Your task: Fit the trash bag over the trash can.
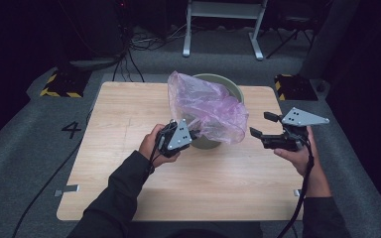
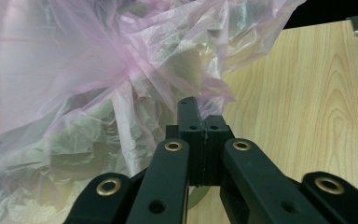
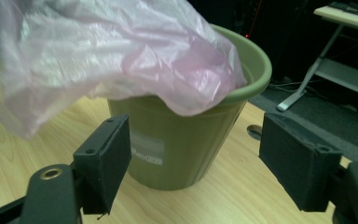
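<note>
Item: pink plastic bag point(image 1: 206, 106), draped over the green bin point(image 1: 230, 87) on the wooden table point(image 1: 129, 129). Part of it sits on the bin's rim; the rest bulges loose above and down the near side.
My left gripper point(image 1: 186, 134), at the bin's near side, is pressed together, pinching a fold of the bag.
My right gripper point(image 1: 263, 126), well right of the bin, stands spread and empty.
Progress, as I judge it: lining begun, not finished; the bag's mouth remains to be spread round the rim.

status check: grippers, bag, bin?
Left gripper shut on pink bag. Right gripper open, clear of the bag. Bag draped half over green bin, not seated on rim. Nothing in the way.
</note>
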Available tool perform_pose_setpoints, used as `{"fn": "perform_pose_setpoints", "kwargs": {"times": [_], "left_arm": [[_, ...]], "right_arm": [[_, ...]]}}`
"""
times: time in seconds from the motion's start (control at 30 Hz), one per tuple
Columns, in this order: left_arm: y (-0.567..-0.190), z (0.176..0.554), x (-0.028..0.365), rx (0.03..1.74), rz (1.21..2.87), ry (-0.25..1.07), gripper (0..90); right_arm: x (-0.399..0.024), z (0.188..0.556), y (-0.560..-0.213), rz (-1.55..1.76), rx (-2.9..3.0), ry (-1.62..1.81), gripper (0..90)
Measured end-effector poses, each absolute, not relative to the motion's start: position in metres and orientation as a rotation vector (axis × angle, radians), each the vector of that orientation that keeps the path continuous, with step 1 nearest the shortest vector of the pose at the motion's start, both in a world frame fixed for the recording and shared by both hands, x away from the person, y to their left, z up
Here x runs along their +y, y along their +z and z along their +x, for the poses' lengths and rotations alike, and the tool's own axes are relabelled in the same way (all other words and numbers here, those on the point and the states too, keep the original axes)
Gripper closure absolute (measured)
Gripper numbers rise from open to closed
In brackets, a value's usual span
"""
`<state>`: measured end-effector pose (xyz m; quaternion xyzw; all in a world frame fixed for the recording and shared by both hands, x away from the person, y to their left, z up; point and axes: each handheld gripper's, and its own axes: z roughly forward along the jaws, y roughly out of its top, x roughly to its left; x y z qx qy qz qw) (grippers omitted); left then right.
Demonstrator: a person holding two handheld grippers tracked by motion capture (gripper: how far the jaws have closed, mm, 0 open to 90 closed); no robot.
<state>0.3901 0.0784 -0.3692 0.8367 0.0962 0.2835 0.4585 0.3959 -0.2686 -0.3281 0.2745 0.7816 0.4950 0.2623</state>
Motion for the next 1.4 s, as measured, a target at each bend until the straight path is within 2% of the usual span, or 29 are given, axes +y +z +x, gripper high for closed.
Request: {"fn": "perform_pose_setpoints", "kwargs": {"times": [0.4, 0.73, 0.8, 0.87, 0.9, 0.93, 1.03, 1.2, 1.4], "left_arm": [[-0.375, 0.395, 0.073, 0.255, 2.073, 0.676, 89.8], [-0.382, 0.4, 0.07, 0.271, 2.082, 0.671, 89.8], [-0.382, 0.4, 0.07, 0.271, 2.084, 0.67, 89.8], [-0.384, 0.401, 0.069, 0.268, 2.088, 0.668, 89.8], [-0.384, 0.401, 0.068, 0.266, 2.088, 0.673, 89.8], [-0.385, 0.401, 0.068, 0.269, 2.092, 0.673, 89.8], [-0.387, 0.402, 0.066, 0.268, 2.096, 0.669, 89.8], [-0.393, 0.402, 0.062, 0.26, 2.123, 0.67, 89.8], [-0.399, 0.402, 0.059, 0.248, 2.135, 0.673, 89.7]], "right_arm": [[-0.239, 0.37, -0.299, 0.587, 2.103, 1.493, 24.6], [-0.205, 0.37, -0.3, 0.502, 2.135, 1.411, 25.3], [-0.199, 0.378, -0.301, 0.541, 2.12, 1.374, 30.6], [-0.194, 0.388, -0.301, 0.588, 2.106, 1.331, 40.7], [-0.193, 0.394, -0.302, 0.616, 2.093, 1.317, 47.4], [-0.193, 0.4, -0.302, 0.641, 2.091, 1.311, 58.9], [-0.195, 0.415, -0.305, 0.712, 2.065, 1.282, 75.3], [-0.203, 0.431, -0.31, 0.843, 2.005, 1.246, 81.4], [-0.215, 0.453, -0.322, 0.987, 1.958, 1.222, 81.8]]}}
